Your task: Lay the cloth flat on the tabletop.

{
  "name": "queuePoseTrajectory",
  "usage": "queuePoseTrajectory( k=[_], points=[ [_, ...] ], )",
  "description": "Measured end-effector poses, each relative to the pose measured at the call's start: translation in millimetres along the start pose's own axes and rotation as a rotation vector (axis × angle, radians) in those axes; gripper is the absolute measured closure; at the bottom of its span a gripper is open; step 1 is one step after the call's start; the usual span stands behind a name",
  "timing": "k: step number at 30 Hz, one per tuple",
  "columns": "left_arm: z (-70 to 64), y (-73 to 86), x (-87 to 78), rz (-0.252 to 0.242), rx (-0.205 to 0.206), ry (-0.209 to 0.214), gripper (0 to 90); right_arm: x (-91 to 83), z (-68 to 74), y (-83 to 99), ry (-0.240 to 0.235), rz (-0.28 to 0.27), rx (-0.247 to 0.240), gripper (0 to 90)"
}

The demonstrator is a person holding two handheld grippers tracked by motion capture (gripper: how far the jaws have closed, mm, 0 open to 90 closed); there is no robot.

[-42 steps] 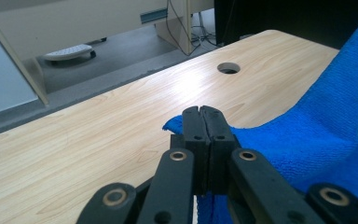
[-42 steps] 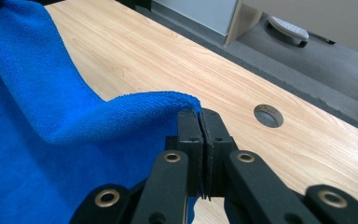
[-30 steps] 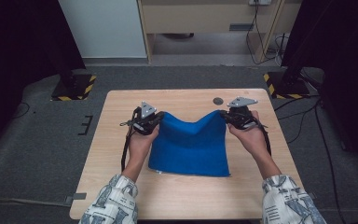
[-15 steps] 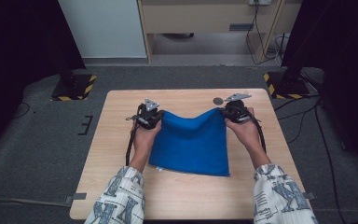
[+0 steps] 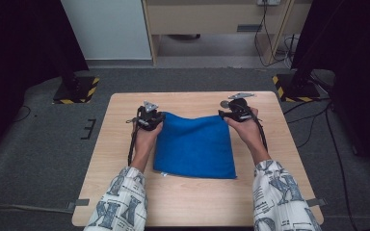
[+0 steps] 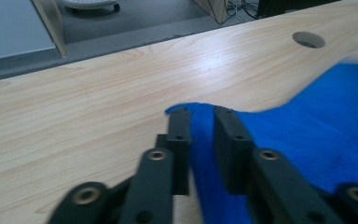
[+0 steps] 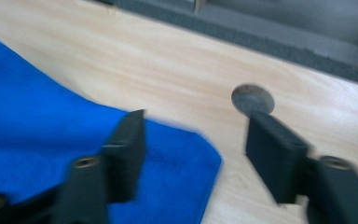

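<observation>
A blue cloth [image 5: 195,144] lies folded on the wooden table [image 5: 192,202], its far edge between my two grippers. My left gripper [image 5: 150,117] is at the cloth's far left corner. In the left gripper view the gripper [image 6: 201,121] has its jaws close together, with that corner of the cloth [image 6: 307,121] pinched between them. My right gripper [image 5: 233,113] is at the far right corner. In the right gripper view, which is blurred, the gripper [image 7: 196,135] stands wide open above the cloth [image 7: 28,93], whose corner lies flat on the wood.
A round cable hole [image 5: 225,103] sits in the table just beyond the right gripper, also seen as a hole [image 7: 252,99] in the right gripper view. Beyond the table's far edge are grey carpet [image 5: 197,77], a cabinet and black stands with striped feet [image 5: 74,91].
Both hands carried the cloth's far edge farther away and lowered it, so the sagging edge now lies nearly straight. The right gripper has opened and let go of its corner.
</observation>
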State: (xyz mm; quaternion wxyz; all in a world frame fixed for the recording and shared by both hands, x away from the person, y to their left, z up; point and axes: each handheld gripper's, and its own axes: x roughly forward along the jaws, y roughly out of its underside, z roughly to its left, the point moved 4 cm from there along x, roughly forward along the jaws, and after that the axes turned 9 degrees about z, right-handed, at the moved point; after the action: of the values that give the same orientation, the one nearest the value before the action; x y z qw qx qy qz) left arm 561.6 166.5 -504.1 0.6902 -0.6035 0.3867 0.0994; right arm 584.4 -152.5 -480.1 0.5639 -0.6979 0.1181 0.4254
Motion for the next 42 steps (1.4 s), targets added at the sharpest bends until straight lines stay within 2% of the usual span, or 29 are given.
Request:
queuePoseTrajectory(
  k=[1,2,5,6,9,12,18,22,25,27,29,30,32,33,35,37,40,41,42],
  points=[
    [1.3,0.1,0.5,-0.008,-0.019,0.019,60.7,-1.3,-0.3,-0.5,-0.004,-0.004,0.004,31.0],
    [1.4,0.1,1.4,-0.010,-0.028,0.029,45.4,-6.8,-0.3,-1.2,0.009,-0.010,0.010,27.3],
    [-0.3,-2.1,-1.6,-0.024,-0.015,0.009,41.2,-11.0,1.3,-1.5,0.010,-0.010,0.009,26.3],
    [-2.1,-3.6,-4.2,-0.029,-0.008,0.021,37.4,-16.6,4.1,-1.4,0.003,-0.026,-0.002,26.0],
    [-4.1,-6.0,-9.0,-0.040,-0.004,0.023,33.6,-19.6,5.7,0.1,0.001,-0.032,-0.004,25.3],
    [-7.0,-9.9,-17.9,-0.059,-0.009,0.046,29.8,-24.5,7.6,3.2,-0.007,-0.037,-0.012,24.0],
    [-17.4,-13.7,-38.8,-0.058,0.041,0.086,25.5,-37.2,14.3,10.6,-0.048,-0.043,-0.033,20.1],
    [-23.5,-11.1,-53.6,-0.078,0.046,0.101,24.5,-46.9,20.8,19.2,-0.071,-0.052,-0.065,30.5],
    [-27.9,-3.8,-62.2,-0.082,0.066,0.105,24.4,-52.7,27.3,28.2,-0.080,-0.058,-0.089,39.8],
    [-29.3,1.7,-65.7,-0.085,0.064,0.116,24.4,-56.0,31.4,34.3,-0.094,-0.062,-0.099,45.2],
    [-30.5,10.7,-69.0,-0.076,0.074,0.121,24.4,-57.6,35.0,40.5,-0.105,-0.060,-0.117,50.2],
    [-30.8,15.2,-70.4,-0.071,0.077,0.122,24.4,-58.4,39.0,48.7,-0.114,-0.053,-0.124,56.0],
    [-31.0,24.2,-74.5,-0.064,0.080,0.129,24.4,-58.7,40.2,51.3,-0.119,-0.053,-0.126,59.2],
    [-30.8,28.6,-77.2,-0.067,0.082,0.125,24.6,-61.2,44.9,59.6,-0.137,-0.054,-0.140,64.8],
    [-31.0,38.6,-82.2,-0.065,0.084,0.133,24.9,-62.4,46.3,62.6,-0.143,-0.055,-0.143,67.5],
    [-30.9,49.6,-86.3,-0.057,0.091,0.131,25.9,-67.3,49.9,75.2,-0.164,-0.061,-0.151,73.0],
    [-30.5,64.4,-92.7,-0.050,0.101,0.129,26.7,-69.8,50.3,81.2,-0.171,-0.069,-0.153,75.6],
    [-30.7,74.5,-97.1,-0.047,0.109,0.133,27.0,-73.3,50.7,88.3,-0.179,-0.079,-0.145,78.1],
    [-30.7,74.5,-97.1,-0.047,0.109,0.133,27.2,-74.2,51.0,90.8,-0.184,-0.081,-0.142,78.7]
  ],
)
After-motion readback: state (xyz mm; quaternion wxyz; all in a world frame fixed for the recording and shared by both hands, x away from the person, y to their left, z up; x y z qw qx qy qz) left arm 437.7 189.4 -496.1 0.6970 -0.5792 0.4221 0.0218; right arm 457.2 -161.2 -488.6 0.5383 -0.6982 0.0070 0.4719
